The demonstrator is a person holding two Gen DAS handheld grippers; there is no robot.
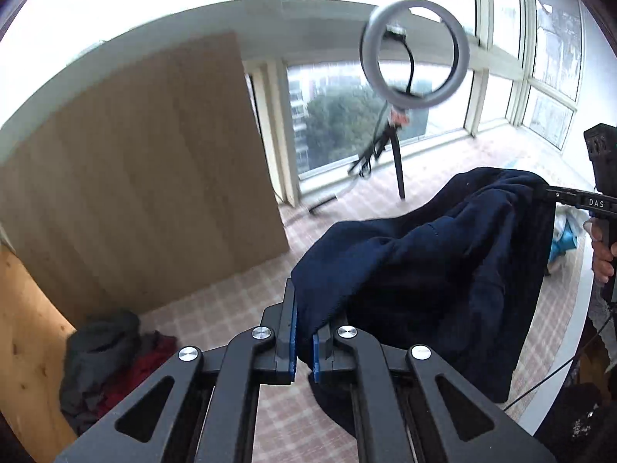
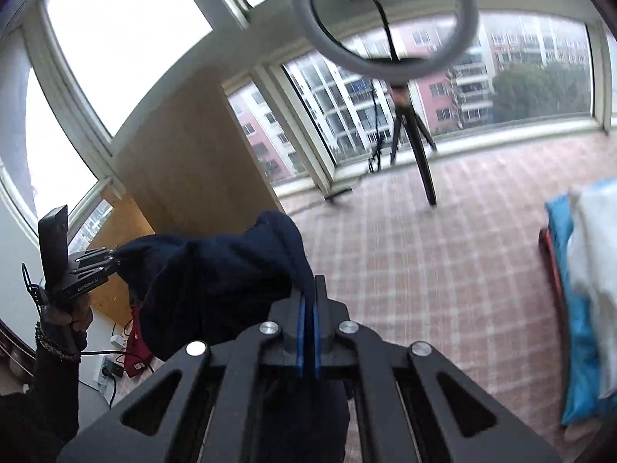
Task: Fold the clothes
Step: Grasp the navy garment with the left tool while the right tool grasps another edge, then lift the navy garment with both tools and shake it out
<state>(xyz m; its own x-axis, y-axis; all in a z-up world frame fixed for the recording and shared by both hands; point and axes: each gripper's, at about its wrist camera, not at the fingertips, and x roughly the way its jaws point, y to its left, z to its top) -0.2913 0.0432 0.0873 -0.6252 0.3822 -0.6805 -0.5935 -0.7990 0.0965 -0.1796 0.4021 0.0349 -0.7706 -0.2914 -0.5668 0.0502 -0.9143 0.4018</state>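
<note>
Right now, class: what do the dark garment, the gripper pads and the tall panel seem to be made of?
Garment: soft navy knit, maybe fleece; matte, drapes in thick folds.
Pads: blue rubber or plastic, probably; ridged edges.
Panel: pale wood or laminate; faint vertical grain, smooth and matte.

- Our left gripper [image 1: 304,337] is matte black, with blue ribbed pads on its two fingers [image 1: 292,332] and four round silver screws across its linkage arms.
- Our right gripper [image 2: 308,324] has the same black frame, blue pads and silver screws; triangular cut-outs lighten its arms.
- White lettering marks each gripper's side.
- Our left hand [image 2: 75,318] wears a dark sleeve and a beaded bracelet; a thin black cable trails beside it.
</note>
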